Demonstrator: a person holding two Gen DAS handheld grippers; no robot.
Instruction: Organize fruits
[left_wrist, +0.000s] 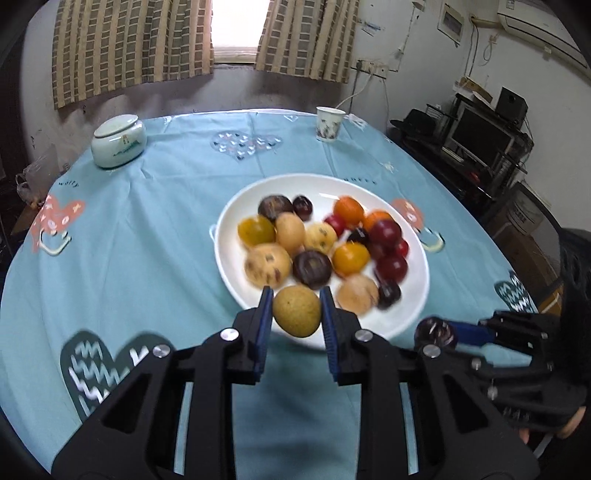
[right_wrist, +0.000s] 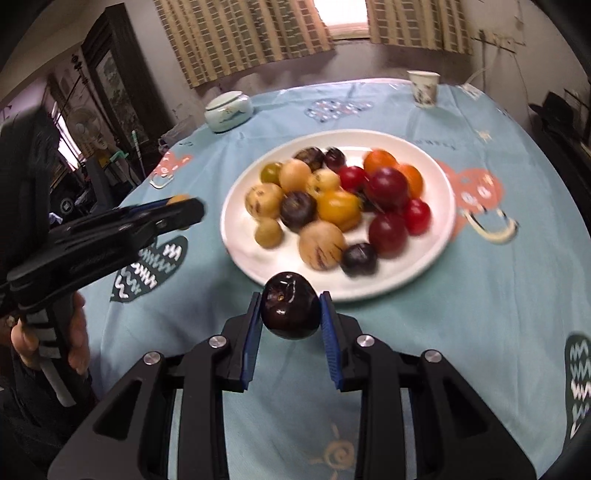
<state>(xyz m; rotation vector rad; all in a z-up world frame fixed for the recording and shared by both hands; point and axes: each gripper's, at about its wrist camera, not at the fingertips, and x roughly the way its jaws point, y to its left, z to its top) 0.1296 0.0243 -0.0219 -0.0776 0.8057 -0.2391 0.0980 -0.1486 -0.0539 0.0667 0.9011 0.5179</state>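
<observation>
Fruit in both tongs: left tongs clamp a tan fruit, right tongs a dark plum, plate just ahead.

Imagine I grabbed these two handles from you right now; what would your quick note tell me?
Left gripper: shut on a yellow-green fruit, held above the near rim of the white plate.
Right gripper: shut on a dark purple fruit, also above the near edge of the plate.
Plate: in the middle of the blue tablecloth, piled with mixed yellow, orange, red and dark fruits.
Also on the table: a lidded ceramic jar and a paper cup at the far side.
Done: two fruits picked up.
Left: place these two, then sort the rest. No sorting spot is visible.
</observation>
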